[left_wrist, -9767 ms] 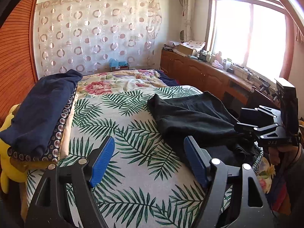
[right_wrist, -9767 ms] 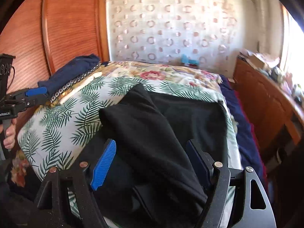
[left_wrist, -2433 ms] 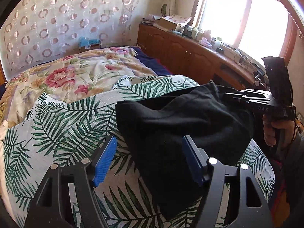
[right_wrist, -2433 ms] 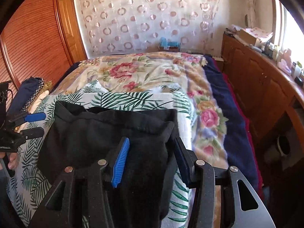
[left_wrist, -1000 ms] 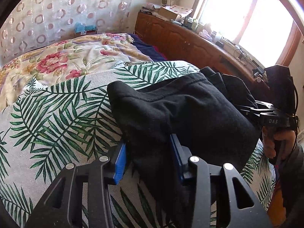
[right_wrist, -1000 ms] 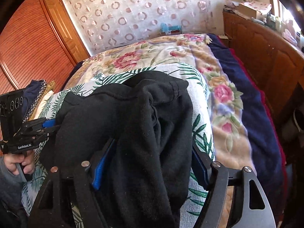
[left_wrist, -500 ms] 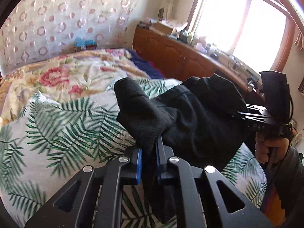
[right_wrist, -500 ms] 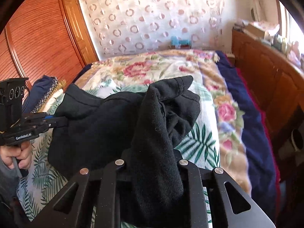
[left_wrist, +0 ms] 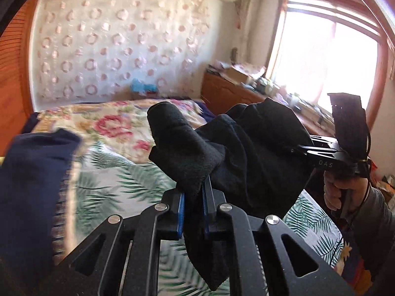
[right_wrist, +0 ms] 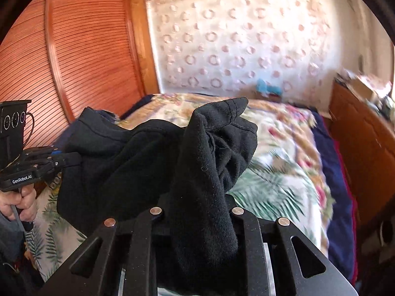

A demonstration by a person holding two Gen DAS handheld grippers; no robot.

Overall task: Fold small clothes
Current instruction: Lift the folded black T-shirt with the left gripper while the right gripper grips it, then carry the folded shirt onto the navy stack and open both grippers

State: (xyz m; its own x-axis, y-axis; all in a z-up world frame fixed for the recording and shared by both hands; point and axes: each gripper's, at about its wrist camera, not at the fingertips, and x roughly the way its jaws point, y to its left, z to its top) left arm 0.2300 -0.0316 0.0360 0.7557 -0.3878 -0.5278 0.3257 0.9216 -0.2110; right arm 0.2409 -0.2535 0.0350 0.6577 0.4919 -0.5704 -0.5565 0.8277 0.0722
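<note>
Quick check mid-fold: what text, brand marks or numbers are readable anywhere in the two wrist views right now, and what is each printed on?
"GenRobot.AI": white print on the side of the left gripper, seen from the right wrist view.
"DAS": pale letters on the body of the right gripper, seen from the left wrist view; it may be part of a longer mark.
Boxes and clutter on the wooden counter: too blurred to read.
Nothing readable on the black garment.

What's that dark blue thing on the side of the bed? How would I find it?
Start at the bed with the green palm-leaf cover, then look to its edge beside the wooden slatted wall. There lies the navy blue folded cloth. It rests flat on the bed, while the black garment is lifted up in both hand-held grippers.
</note>
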